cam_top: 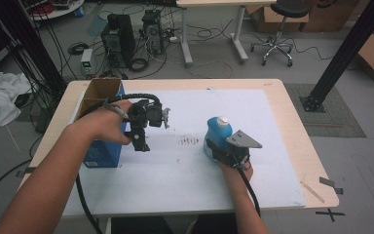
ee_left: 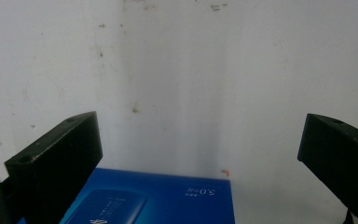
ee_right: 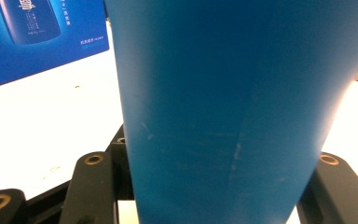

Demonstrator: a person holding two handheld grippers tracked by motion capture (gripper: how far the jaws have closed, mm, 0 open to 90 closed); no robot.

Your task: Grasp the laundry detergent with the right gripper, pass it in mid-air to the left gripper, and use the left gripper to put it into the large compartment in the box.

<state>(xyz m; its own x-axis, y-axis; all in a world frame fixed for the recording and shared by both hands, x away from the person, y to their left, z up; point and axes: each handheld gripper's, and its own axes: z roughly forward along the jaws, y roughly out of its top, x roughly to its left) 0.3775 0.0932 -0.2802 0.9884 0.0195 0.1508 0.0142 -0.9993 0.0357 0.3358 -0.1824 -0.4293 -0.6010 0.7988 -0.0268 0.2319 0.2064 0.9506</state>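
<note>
Two grippers are at work over the white tabletop (cam_top: 175,170), and the step in hand looks like the pick-up of the blue bottle (cam_top: 217,134). It stands upright right of the middle, white cap on top, with the right gripper (cam_top: 219,151) pressed in against its near side. In the right gripper view the blue wall of the bottle (ee_right: 223,107) rises between the black jaws, which sit tight on either flank; I'd call that a firm hold, not a hover.

Off to the left stands an open cardboard box with a blue printed side (cam_top: 102,151), well apart from the bottle. The left gripper (cam_top: 143,141) hangs just beside it, jaws spread wide with nothing between them; its own view looks down past them at the box's blue face (ee_left: 168,200).

Next, I'd guess, comes a straight lift and a carry leftward towards the box, which calls for keeping the bottle upright and clearing the rim.
</note>
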